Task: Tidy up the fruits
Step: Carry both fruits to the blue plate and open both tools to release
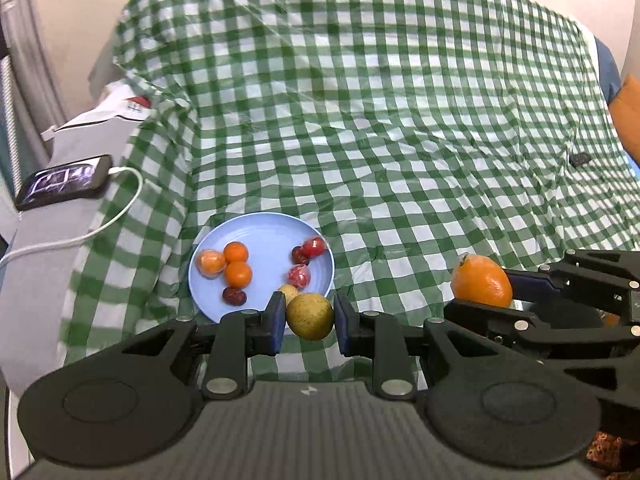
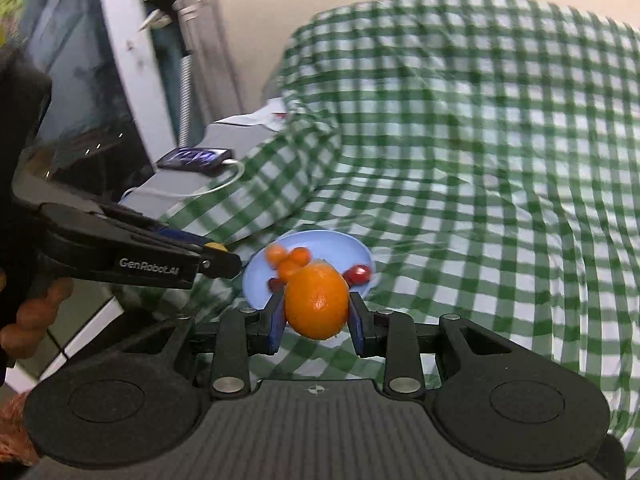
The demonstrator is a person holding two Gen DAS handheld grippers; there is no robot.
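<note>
I hold a yellow-green fruit (image 1: pixel 309 316) clamped in the left gripper (image 1: pixel 308 322) and an orange (image 2: pixel 317 301) clamped in the right gripper (image 2: pixel 316 322), both near the blue plate (image 1: pixel 264 228). Risk: round skins slip from narrow pads; released fruit may scatter the small fruits (image 1: pixel 236 270) or roll off onto the checked cloth (image 1: pixel 400 140).

- Your left gripper (image 1: pixel 310 320) is clamping a yellow-green round fruit (image 1: pixel 309 316) between its blue pads.
- Your right gripper (image 1: pixel 486 292) is reaching in from the right, gripping an orange (image 1: pixel 481 281).
- A light blue plate (image 1: pixel 264 228) is sitting on the green checked cloth (image 1: pixel 400 120), carrying small oranges (image 1: pixel 236 264) and red fruits (image 1: pixel 306 258).
- A phone (image 1: pixel 64 182) is lying on the grey ledge at left, with a white cable (image 1: pixel 120 212) plugged in.
</note>
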